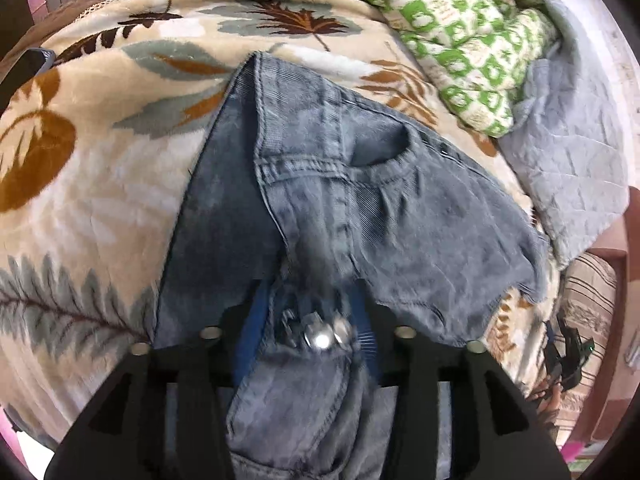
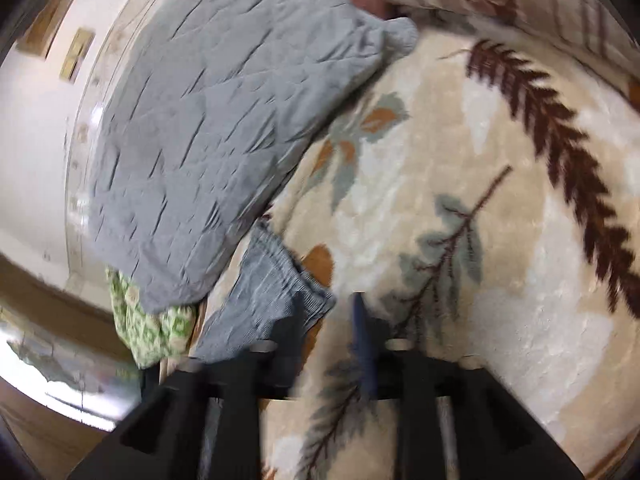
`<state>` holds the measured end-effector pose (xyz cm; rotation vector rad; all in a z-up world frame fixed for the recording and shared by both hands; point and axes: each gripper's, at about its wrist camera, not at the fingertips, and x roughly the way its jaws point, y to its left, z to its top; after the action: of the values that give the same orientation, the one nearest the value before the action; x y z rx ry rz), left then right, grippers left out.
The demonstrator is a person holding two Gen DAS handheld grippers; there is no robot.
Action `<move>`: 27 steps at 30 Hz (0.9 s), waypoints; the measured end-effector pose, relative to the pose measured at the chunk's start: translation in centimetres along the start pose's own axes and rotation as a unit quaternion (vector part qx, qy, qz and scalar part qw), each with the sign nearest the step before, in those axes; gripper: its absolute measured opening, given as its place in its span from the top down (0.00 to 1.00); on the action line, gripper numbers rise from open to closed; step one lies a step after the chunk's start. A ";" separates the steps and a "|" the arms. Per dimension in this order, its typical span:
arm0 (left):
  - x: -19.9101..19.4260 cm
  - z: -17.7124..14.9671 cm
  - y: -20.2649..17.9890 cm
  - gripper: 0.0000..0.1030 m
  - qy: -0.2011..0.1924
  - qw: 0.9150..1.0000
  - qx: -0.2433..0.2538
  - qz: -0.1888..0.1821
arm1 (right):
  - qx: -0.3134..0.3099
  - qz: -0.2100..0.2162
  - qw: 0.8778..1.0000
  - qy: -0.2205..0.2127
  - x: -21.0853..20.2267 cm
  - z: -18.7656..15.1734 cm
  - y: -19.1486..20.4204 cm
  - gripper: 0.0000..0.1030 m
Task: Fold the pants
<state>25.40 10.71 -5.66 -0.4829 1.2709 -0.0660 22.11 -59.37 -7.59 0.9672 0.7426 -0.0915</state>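
Grey-blue denim pants (image 1: 328, 184) lie spread on a beige leaf-patterned blanket (image 1: 100, 184). My left gripper (image 1: 310, 320) is shut on the waistband by the metal button (image 1: 320, 338), denim bunched between the jaws. In the right wrist view a hem end of the pants (image 2: 272, 292) lies on the blanket (image 2: 500, 240) to the left of my right gripper (image 2: 328, 320). The right gripper is open and holds nothing; its left finger (image 2: 292, 332) overlaps the hem's edge.
A green-and-white patterned quilt (image 1: 452, 28) and a grey-blue quilted cover (image 1: 568, 152) are heaped at the blanket's far right. The grey-blue cover (image 2: 208, 120) and the quilt (image 2: 148, 328) also show left of the right gripper. A white wall (image 2: 36, 152) lies beyond.
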 end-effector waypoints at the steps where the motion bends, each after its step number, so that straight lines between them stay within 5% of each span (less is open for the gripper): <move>1: 0.0 -0.4 -0.3 0.53 0.000 1.000 0.006 -0.002 | -0.006 0.007 1.000 0.007 0.4 -0.5 0.8 0.54; 8: -0.8 -2.4 -1.4 0.52 0.022 0.999 0.026 -0.003 | -0.036 0.002 0.998 0.055 1.0 -2.8 3.7 0.54; 11: -3.3 -4.3 -0.7 0.36 0.000 0.998 0.065 0.018 | -0.085 -0.010 0.994 0.070 -2.7 -4.6 4.3 0.51; 13: -4.2 -5.5 0.6 0.35 0.008 0.997 0.072 0.009 | -0.117 -0.038 0.990 0.073 -5.8 -5.9 3.8 0.39; 17: -5.0 -8.3 4.0 0.35 0.028 0.997 0.070 0.006 | -0.167 -0.128 0.975 0.067 -12.3 -9.4 0.7 0.36; 20: -4.7 -10.1 6.0 0.35 0.042 0.997 0.057 0.011 | -0.143 -0.152 0.975 0.079 -14.3 -11.4 -2.5 0.34; 25: -3.7 -12.2 7.3 0.29 0.051 0.998 0.017 -0.012 | -0.101 -0.132 0.984 0.063 -13.7 -12.3 -4.7 0.35; 26: -3.9 -12.5 7.2 0.29 0.047 0.999 0.015 -0.014 | -0.107 -0.125 0.984 0.070 -12.8 -12.4 -4.5 0.36; 27: -4.3 -12.9 6.9 0.29 0.045 0.999 0.018 -0.020 | -0.125 -0.126 0.981 0.078 -12.2 -12.7 -4.0 0.57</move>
<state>10.66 14.25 -7.14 -0.4786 1.3468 -0.1460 4.68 -54.89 -7.38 0.6429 0.9958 -0.1414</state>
